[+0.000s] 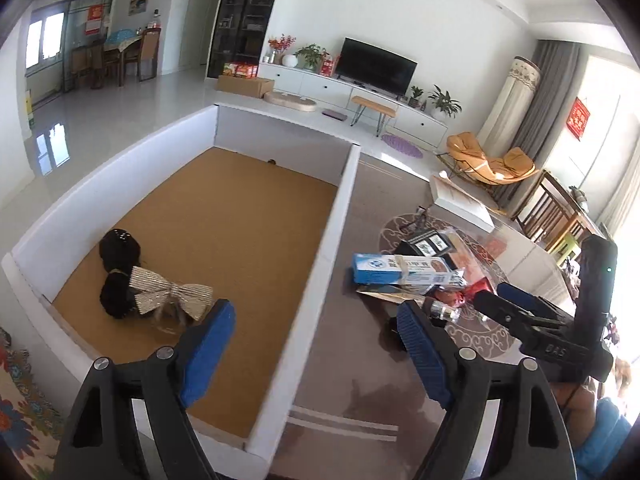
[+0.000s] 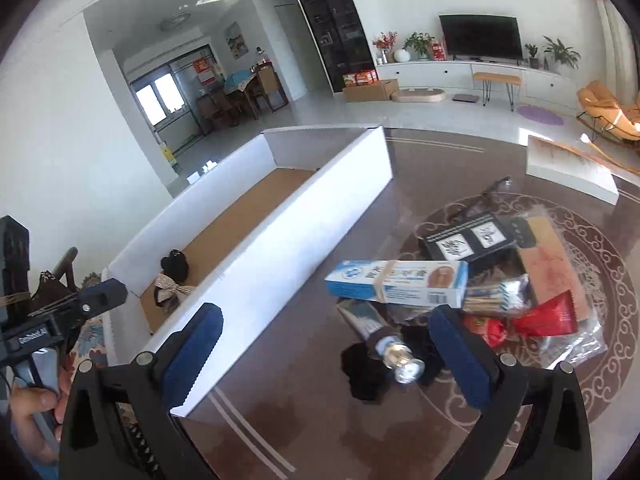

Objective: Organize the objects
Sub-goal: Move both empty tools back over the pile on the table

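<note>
Blue-padded left tongs [image 1: 316, 354] are standing wide with nothing between them, hanging over the white box's [image 1: 340, 232] right wall. Inside, on its cork-brown floor, a black hair piece with a glittery silver bow [image 1: 160, 294] is lying near the front left corner. Right tongs [image 2: 326, 354] are also gaping wide and empty, hovering above a small metal-capped bottle [image 2: 396, 356] on the glossy brown worktop [image 2: 320, 432]. Just beyond, a blue-and-white carton [image 2: 396, 282] is resting across a heap of packets.
</note>
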{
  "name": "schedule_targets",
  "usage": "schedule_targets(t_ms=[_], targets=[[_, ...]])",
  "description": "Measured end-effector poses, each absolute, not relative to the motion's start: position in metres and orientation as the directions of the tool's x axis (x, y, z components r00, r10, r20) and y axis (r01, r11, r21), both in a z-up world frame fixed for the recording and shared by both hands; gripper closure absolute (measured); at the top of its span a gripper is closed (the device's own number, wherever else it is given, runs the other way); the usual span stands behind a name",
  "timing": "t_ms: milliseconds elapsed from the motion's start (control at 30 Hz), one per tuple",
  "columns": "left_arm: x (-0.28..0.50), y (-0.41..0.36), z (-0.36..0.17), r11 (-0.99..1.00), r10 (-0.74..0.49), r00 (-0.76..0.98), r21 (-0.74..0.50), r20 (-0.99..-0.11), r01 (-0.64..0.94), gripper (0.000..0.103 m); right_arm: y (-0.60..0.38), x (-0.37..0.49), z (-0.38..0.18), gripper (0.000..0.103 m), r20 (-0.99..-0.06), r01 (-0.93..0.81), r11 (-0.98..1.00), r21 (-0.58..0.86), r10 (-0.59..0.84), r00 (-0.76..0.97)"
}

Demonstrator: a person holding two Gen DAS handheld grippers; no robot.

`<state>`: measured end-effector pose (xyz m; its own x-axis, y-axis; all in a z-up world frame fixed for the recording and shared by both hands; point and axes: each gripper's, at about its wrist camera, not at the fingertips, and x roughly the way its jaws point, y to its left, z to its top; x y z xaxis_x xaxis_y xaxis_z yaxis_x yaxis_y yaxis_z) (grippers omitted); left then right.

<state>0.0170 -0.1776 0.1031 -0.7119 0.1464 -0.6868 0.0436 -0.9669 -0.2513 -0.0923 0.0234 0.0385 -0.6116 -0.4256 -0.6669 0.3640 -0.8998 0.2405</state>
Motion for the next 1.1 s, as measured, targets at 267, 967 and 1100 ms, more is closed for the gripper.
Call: schedule_targets(t_ms=[267, 967, 1100], targets=[[-0.02, -0.024, 0.024, -0.973, 0.232, -0.554, -0.185, -0.8, -0.141, 0.001, 0.174, -0.051, -0.03, 0.0, -0.767, 0.069, -0.994, -0.083, 0.019, -0.642], [-0.051, -0.017, -0.034, -0.996, 0.045, -0.539, -0.076, -0.841, 0.036, 0.001, 0.216, -0.042, -0.054, 0.0, -0.817, -0.003, -1.0, -0.013, 0.013, -0.576], [-0.052, -0.013, -0.035, -0.999, 0.023, -0.534, -0.046, -0.845, 0.029, 0.0, 0.216, -0.042, -0.054, 0.0, -0.817, -0.004, -1.0, -0.013, 0.013, -0.577]])
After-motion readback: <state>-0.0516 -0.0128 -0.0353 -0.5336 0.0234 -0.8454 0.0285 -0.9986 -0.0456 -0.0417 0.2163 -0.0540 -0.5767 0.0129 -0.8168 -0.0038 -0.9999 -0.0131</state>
